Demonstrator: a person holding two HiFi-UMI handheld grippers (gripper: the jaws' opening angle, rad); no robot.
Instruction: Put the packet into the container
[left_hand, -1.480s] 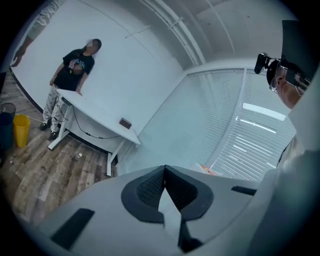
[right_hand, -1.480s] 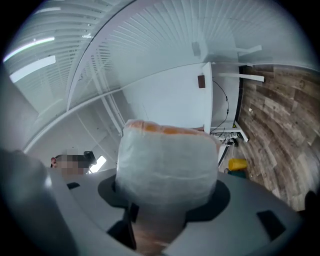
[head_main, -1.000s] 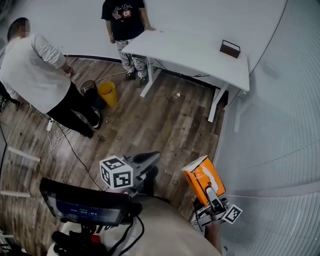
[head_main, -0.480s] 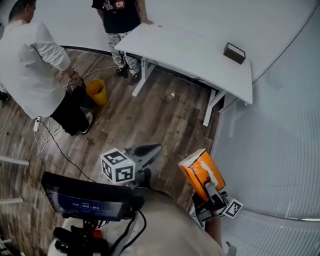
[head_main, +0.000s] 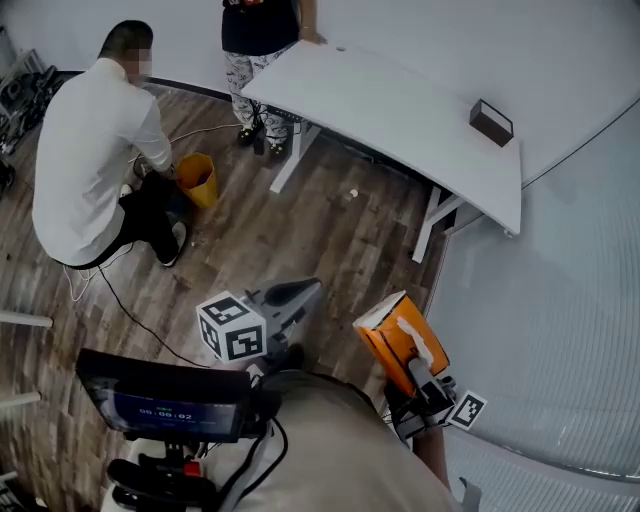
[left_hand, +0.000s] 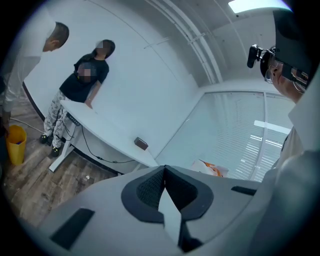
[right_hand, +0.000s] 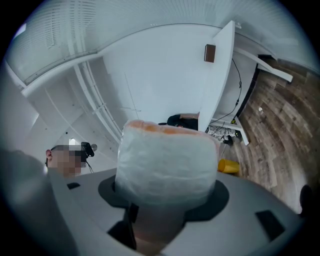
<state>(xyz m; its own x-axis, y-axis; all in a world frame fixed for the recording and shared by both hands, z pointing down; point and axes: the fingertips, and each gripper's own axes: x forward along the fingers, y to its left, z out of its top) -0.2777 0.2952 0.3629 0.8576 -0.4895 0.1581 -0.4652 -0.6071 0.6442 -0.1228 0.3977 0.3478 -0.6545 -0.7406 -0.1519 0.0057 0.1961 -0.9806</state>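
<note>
One orange packet (head_main: 398, 342) clamped in right tool (head_main: 420, 375) | left tool (left_hand: 164, 174) closed, empty | print unreadable

One long white table (head_main: 400, 110) carries one small dark brown box (head_main: 491, 122) near its right end. On the wooden floor (head_main: 310, 235) are one yellow plastic bucket (head_main: 198, 180) and two people, one in white (head_main: 90, 150) and one in black (head_main: 260, 25). There is one orange-and-white packet (head_main: 398, 340).

Head camera overhead (all share table (head_main: 400, 110)).
</note>
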